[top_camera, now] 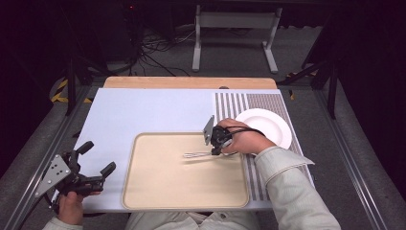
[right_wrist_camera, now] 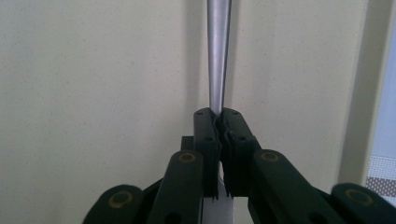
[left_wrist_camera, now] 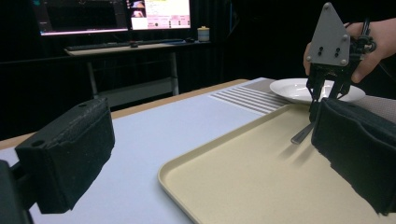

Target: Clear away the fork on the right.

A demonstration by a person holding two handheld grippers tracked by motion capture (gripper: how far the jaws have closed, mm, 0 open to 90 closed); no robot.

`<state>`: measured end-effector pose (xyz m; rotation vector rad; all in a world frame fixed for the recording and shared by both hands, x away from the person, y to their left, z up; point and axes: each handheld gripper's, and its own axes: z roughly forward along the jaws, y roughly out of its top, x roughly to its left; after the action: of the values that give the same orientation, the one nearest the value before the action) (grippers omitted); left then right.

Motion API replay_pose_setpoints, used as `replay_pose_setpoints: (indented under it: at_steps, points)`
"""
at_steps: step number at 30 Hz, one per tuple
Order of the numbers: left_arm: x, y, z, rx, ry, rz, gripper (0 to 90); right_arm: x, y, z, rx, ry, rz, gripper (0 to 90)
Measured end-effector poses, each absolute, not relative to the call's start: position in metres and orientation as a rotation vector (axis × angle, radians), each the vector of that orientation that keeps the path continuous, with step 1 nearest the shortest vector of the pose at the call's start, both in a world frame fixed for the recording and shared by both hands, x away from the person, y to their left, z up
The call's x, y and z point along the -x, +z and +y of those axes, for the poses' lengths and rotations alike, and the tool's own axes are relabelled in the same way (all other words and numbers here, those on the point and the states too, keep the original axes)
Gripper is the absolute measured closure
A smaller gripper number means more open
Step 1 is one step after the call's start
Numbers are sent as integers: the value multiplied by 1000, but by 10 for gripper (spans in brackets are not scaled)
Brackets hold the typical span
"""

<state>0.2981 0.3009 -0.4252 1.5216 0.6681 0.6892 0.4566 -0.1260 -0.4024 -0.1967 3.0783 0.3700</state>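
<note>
The right tool (top_camera: 218, 149) is clamped on the handle of a metal fork (top_camera: 197, 155) — its jaws are pressed together around the handle, with the fork head pointing away from it over the beige tray (top_camera: 143, 191). A white plate (top_camera: 268, 122) sits just behind. The left tool (top_camera: 98, 160) is spread wide and holds nothing, well apart at the desk (top_camera: 143, 110) edge.

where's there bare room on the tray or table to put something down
Free: the beige rectangular tray, left and near parts; the pale blue mat behind it. Crowded: the tray's right edge, where the right claw grips the silver metal fork, beside the white round plate on the striped placemat.
</note>
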Motion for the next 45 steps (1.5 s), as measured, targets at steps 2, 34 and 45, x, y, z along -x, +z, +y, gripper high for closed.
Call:
replay_pose_setpoints:
  at_steps: [2,34,45]
  points:
    - [-298,-425,301,-1524,690,667,2,-457,-404,-125,198,351,3087,865]
    - [-298,-425,301,-1523,687,668,2,-458,-412,-122,191,339,3124,806]
    - [-298,-425,300,-1519,688,667,2,-452,-395,-113,117,590,3094,900]
